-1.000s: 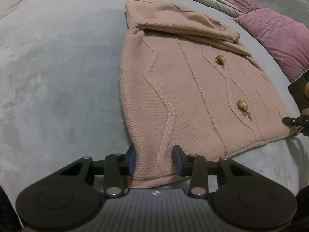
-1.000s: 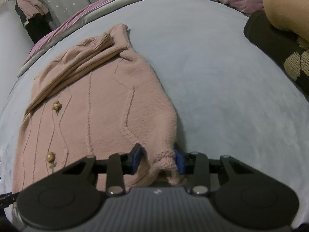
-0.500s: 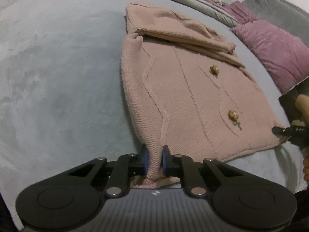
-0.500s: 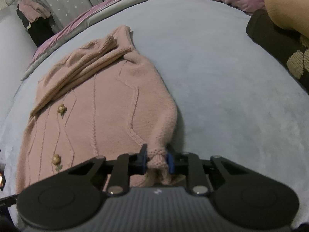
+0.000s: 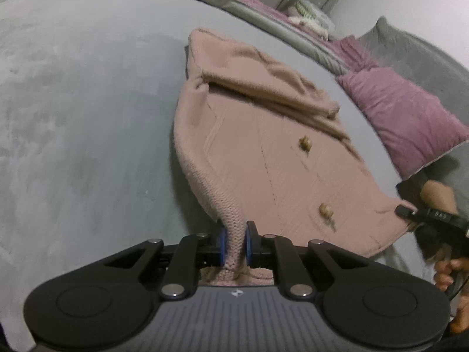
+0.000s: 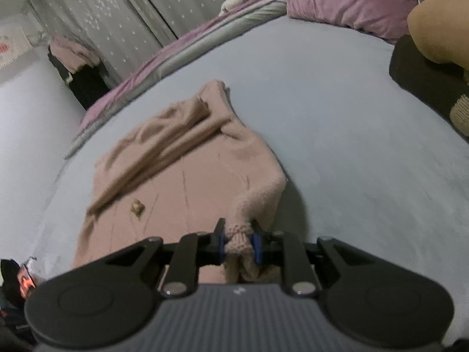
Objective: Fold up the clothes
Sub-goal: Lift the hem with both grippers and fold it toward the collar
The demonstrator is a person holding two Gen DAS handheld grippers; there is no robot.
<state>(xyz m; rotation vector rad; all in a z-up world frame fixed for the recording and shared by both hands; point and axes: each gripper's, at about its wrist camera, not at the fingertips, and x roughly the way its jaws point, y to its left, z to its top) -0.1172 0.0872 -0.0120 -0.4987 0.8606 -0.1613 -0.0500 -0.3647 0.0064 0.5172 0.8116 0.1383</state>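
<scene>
Only writing I can spot is some small pale characters on the black body of the right gripper point(image 5: 401, 211) as seen from the left camera, too blurry to read. There's also a little pale logo mark on each gripper's grey housing, no letters.

Nearest thing in the left view: the left gripper point(image 5: 234, 243) has its blue pads point(image 5: 222, 243) squeezed in tight on the near left corner of the pink cardigan point(image 5: 278, 161), the knit bunched into a narrow rope between them and pulled up off the bed point(image 5: 88, 117). The jaws have just been closing, with the hem caught in them.

Same deal on the other side. The right gripper point(image 6: 238, 242) is pinching the near right corner of the cardigan point(image 6: 181, 182), the ribbed edge wadded between its pads point(image 6: 256, 245), with barely any gap apart from the fabric. Those jaws were just closing too.

A hand point(image 5: 448, 270) holds the right gripper at the right edge of the left view.

Past the grippers, the cardigan lies mostly flat on the grey-blue bed, two small buttons point(image 5: 304, 142) showing, sleeves folded across the far end.

Farther back sits a purple pillow point(image 5: 410, 123) on the right, and dotted grey curtains point(image 6: 123, 20) behind the bed.
</scene>
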